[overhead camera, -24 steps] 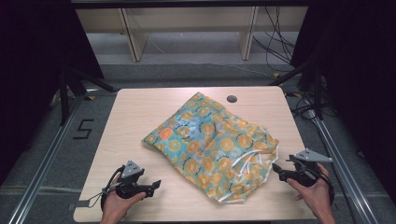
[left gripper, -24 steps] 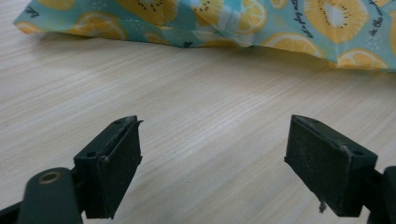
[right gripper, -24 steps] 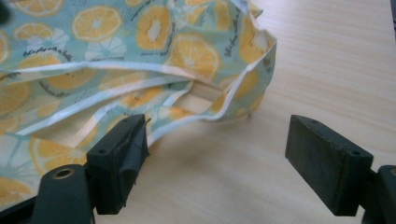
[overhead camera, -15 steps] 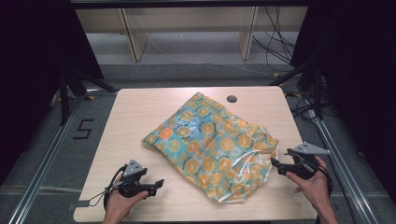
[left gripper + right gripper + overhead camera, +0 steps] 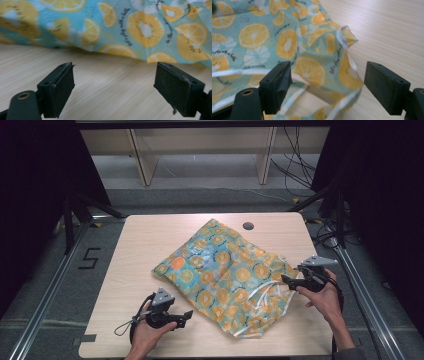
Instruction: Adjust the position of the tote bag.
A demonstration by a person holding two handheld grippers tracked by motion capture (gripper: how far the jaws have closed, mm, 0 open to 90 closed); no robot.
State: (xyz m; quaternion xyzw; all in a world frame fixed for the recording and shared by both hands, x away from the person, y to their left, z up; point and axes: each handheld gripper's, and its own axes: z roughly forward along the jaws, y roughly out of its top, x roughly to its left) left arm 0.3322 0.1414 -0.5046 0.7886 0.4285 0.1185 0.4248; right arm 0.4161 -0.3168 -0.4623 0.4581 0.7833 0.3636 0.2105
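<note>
A teal cloth bag (image 5: 225,270) printed with orange and lemon slices lies crumpled across the middle of the wooden table (image 5: 150,240). My left gripper (image 5: 187,316) rests low near the table's front edge, just left of the bag's near edge. Its jaws stand open with bare wood between them, and the bag (image 5: 140,27) is a short way ahead. My right gripper (image 5: 284,280) is at the bag's right edge, open. A white-trimmed fold of the bag (image 5: 317,65) lies between its two pads (image 5: 278,85), and neither pad presses on it.
A small dark round hole (image 5: 248,226) sits in the table near its far edge. Metal rails (image 5: 50,290) run along both sides of the table, with cables (image 5: 325,230) at the right. A wooden shelf frame (image 5: 200,145) stands behind.
My right gripper has moved away from the table's front edge and in toward the bag's right edge. My left gripper has shifted slightly right toward the bag.
</note>
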